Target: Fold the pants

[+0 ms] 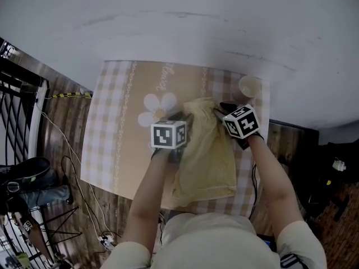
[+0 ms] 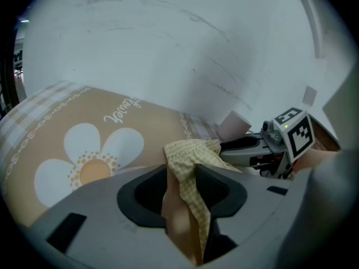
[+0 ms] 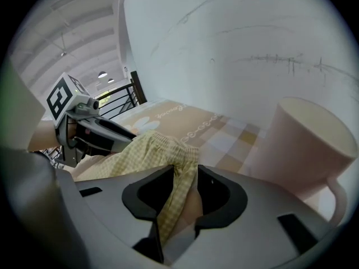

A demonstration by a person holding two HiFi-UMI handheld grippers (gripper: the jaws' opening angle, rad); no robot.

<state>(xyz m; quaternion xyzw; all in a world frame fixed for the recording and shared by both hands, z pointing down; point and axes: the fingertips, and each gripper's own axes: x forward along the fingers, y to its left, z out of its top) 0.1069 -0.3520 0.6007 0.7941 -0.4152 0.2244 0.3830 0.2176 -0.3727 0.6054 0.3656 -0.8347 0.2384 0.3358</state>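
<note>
While the pants (image 1: 207, 156) lie on the table (image 1: 112, 128), the right gripper (image 3: 185, 175) clamps their far waistband; the left gripper (image 2: 180, 172) seems loosened around the cloth.

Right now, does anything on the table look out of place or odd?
Only the cup: it stands upright on the tablecloth at the far right, close beside the right gripper and the pants. It has no part in folding and could get knocked. Nothing looks spilled or damaged.
</note>
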